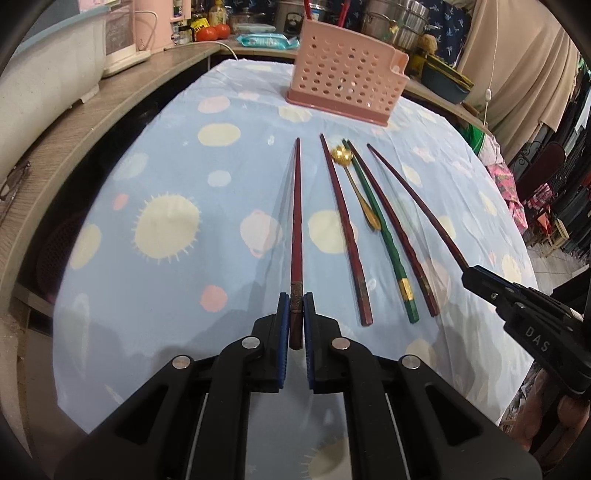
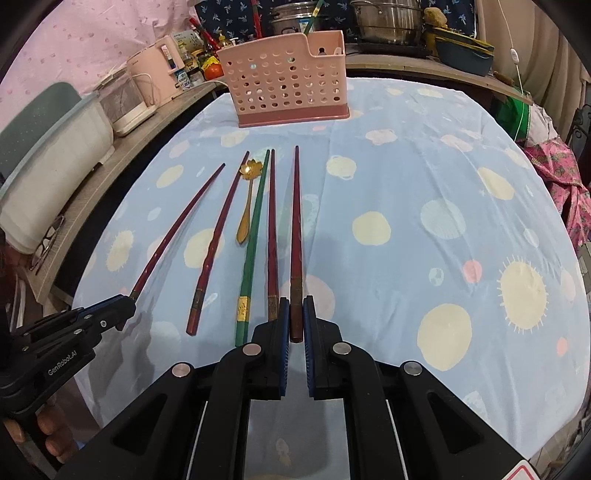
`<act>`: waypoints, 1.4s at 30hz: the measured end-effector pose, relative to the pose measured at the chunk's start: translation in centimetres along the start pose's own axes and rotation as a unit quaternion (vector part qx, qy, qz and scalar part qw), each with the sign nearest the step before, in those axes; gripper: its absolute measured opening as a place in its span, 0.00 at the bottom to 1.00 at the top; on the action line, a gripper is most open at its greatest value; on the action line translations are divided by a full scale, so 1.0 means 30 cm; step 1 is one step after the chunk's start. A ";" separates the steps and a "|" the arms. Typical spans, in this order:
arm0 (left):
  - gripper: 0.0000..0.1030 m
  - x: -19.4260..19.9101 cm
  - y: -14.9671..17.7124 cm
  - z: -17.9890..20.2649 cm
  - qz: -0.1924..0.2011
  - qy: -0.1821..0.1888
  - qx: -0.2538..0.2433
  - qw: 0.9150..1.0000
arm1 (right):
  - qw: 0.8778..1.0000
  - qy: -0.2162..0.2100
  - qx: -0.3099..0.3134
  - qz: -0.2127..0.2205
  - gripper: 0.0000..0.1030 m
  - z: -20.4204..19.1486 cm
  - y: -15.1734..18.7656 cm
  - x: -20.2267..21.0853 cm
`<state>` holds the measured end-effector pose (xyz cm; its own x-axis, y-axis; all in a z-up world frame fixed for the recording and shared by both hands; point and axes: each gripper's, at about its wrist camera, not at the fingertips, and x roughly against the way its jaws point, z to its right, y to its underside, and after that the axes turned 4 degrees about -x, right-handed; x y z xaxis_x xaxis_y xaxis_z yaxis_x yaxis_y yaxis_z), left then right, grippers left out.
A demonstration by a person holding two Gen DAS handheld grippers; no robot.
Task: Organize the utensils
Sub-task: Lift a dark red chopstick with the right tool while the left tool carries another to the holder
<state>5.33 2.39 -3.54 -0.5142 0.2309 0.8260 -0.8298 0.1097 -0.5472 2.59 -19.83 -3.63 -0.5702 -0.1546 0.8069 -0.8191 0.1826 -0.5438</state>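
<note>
My left gripper (image 1: pixel 295 314) is shut on the thick end of a dark red chopstick (image 1: pixel 296 221), the leftmost one; it shows at the left of the right wrist view (image 2: pixel 177 229). My right gripper (image 2: pixel 295 317) is shut on the rightmost red chopstick (image 2: pixel 295 221), seen in the left wrist view (image 1: pixel 413 199). Between them on the cloth lie two more red chopsticks (image 2: pixel 218 240) (image 2: pixel 272 229), a green chopstick (image 2: pixel 253 236) and a small gold spoon (image 2: pixel 247 199). A pink perforated utensil holder (image 2: pixel 288 85) stands at the table's far side.
The table has a light blue cloth (image 2: pixel 424 192) with pale dots. A wooden counter (image 1: pixel 74 122) runs along the left with a pink kettle (image 2: pixel 155 74), white appliances, bottles and tomatoes. Metal pots (image 2: pixel 388 22) stand behind the holder. Pink fabric (image 2: pixel 561 177) lies at right.
</note>
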 end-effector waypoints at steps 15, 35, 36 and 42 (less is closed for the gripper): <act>0.07 0.140 -0.196 -0.030 0.081 -0.014 0.015 0.996 | 0.995 -0.032 0.002 0.095 0.07 -0.027 -0.235 0.184; 0.07 0.257 -0.550 -0.049 0.193 -0.035 0.012 0.981 | 0.983 -0.045 0.012 0.180 0.07 -0.060 -0.552 0.271; 0.07 0.260 -0.571 -0.049 0.197 -0.036 0.012 0.980 | 0.982 -0.046 0.012 0.182 0.07 -0.061 -0.566 0.272; 0.07 0.302 -0.670 -0.040 0.225 -0.030 0.004 0.974 | 0.976 -0.053 0.012 0.211 0.07 -0.078 -0.675 0.304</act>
<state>17.61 3.44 14.79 -0.8375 0.1975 0.5095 -0.5192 0.0034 -0.8547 14.14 -22.66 15.28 -0.8598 -0.1697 0.4816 -0.5097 0.2291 -0.8293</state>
